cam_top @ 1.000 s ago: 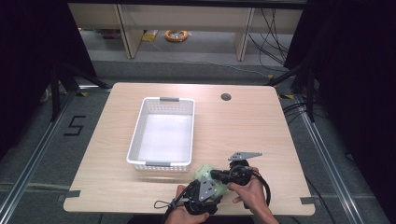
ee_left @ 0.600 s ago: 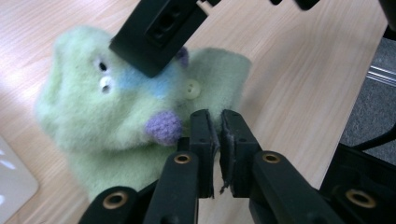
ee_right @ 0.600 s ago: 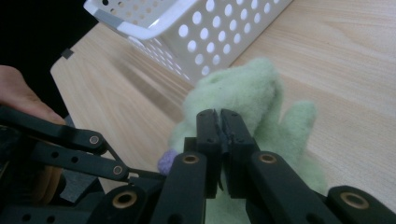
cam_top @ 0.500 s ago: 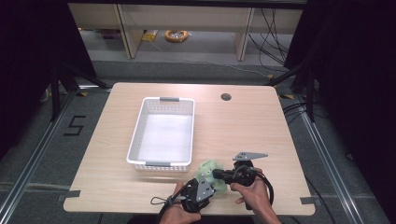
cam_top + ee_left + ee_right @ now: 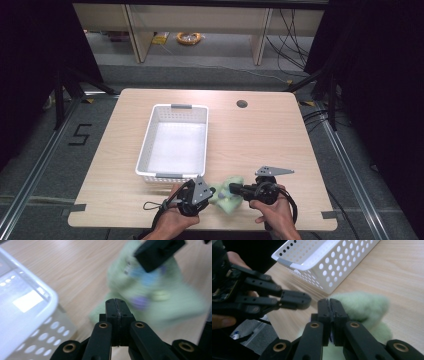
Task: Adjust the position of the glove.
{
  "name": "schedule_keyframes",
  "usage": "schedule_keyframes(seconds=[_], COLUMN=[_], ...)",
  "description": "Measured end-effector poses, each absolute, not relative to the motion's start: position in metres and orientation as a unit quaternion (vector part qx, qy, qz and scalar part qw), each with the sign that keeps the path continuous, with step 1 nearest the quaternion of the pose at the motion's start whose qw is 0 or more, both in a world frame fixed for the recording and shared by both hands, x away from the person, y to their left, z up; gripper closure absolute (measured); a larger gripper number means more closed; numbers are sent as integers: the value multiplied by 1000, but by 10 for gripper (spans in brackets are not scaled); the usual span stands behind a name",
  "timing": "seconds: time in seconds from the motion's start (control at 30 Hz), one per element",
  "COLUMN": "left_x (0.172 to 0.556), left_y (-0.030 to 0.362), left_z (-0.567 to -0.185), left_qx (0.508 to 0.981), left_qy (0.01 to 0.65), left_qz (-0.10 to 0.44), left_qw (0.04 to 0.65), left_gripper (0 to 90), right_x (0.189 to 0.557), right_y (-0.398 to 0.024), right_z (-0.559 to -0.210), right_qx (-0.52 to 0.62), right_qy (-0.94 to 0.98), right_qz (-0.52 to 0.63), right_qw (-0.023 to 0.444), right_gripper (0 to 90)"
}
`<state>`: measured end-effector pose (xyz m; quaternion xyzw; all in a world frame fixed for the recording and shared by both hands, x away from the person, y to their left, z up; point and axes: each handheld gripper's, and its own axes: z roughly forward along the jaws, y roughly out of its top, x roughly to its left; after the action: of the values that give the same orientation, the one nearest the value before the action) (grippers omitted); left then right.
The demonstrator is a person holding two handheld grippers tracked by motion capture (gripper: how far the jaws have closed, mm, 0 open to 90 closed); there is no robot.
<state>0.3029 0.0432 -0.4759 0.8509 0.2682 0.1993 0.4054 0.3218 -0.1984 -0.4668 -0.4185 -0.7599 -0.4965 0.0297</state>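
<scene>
Right, nearest the camera in the high view: two hands at the front edge of the tabletop (image 5: pixel 300 150), each w/ a tool. Left tool (image 5: pixel 212 192) sits left of centre, right tool (image 5: pixel 231 189) just to its right, tips pointing at each other across a pale green soft toy (image 5: pixel 227 200).

Left tool first. In the left gripper view its jaws have just been closing and now stand pressed together, tip to tip, w/ the green toy (image 5: pixel 160 302) lying just beyond them. Picture's blurred there, so whether a fold of fabric is pinched between the tips I can't tell; looks like nothing, prob. The other tool's black tip comes in at top right, over the toy.

Right tool (image 5: pixel 329 305) now: jaws together, and a sliver of pale material shows in the seam between them, so it's clamped on the edge of the toy (image 5: pixel 364 307). Left tool (image 5: pixel 295 299) shows to the left here, jaws also together, close beside the right one's tip but apart from it.

So the toy's on the tabletop near the front edge, between both tools, just in front of the near short wall of the white perforated basket (image 5: pixel 145 155).

Further back: basket lies lengthwise, left of centre. Beyond it, a round cable hole (image 5: pixel 242 104) near the far edge.
</scene>
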Motion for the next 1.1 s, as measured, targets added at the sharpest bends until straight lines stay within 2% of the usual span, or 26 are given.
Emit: schedule_keyframes(seconds=[0.07, 0.1, 0.17, 0.27, 0.37, 0.4, 0.43, 0.53, 0.57, 0.7, 0.73, 0.77, 0.83, 0.9, 1.03, 1.07, 1.1], left_x=[307, 305, 303, 298, 294, 292, 290, 286, 284, 284, 283, 283, 283, 283, 286, 286, 286], left_y=[45, 44, 45, 45, 46, 49, 50, 50, 48, 43, 41, 39, 36, 34, 31, 30, 29], left_z=[-485, -487, -486, -482, -481, -479, -478, -478, -479, -485, -487, -488, -489, -490, -488, -488, -489], left_qx=[852, 847, 849, 846, 840, 841, 837, 837, 840, 843, 841, 838, 841, 835, 835, 829, 827], left_qy=[278, 290, 289, 285, 298, 294, 300, 300, 294, 298, 306, 316, 312, 324, 328, 338, 342], left_qz=[177, 172, 162, 154, 144, 141, 135, 131, 130, 124, 116, 113, 117, 116, 135, 134, 145], left_qw=[407, 411, 411, 424, 431, 431, 438, 438, 436, 430, 431, 431, 425, 430, 420, 424, 422], left_gripper=[893, 891, 867, 808, 764, 739, 721, 661, 649, 578, 547, 515, 475, 432, 406, 405, 407], right_x=[321, 319, 322, 321, 325, 324, 326, 327, 331, 336, 334, 337, 338, 340, 339, 340, 339], right_y=[-197, -195, -197, -195, -197, -195, -196, -194, -192, -183, -179, -179, -176, -173, -166, -165, -163], right_z=[-474, -475, -479, -476, -475, -470, -470, -468, -470, -471, -471, -472, -469, -468, -464, -464, -464], right_qx=[-426, -444, -433, -446, -430, -441, -432, -446, -445, -441, -453, -441, -443, -441, -435, -428, -432], right_qy=[-758, -750, -758, -750, -757, -744, -748, -736, -735, -741, -731, -736, -734, -737, -735, -739, -738], right_qz=[-493, -488, -487, -488, -492, -501, -503, -509, -512, -507, -509, -514, -515, -513, -521, -521, -519], right_qw=[28, 43, 30, 35, 15, 30, 8, 17, 3, 8, 26, 12, 18, 4, 11, -5, 5], right_gripper=[881, 881, 881, 881, 881, 881, 881, 881, 881, 881, 881, 881, 881, 881, 881, 881, 881])
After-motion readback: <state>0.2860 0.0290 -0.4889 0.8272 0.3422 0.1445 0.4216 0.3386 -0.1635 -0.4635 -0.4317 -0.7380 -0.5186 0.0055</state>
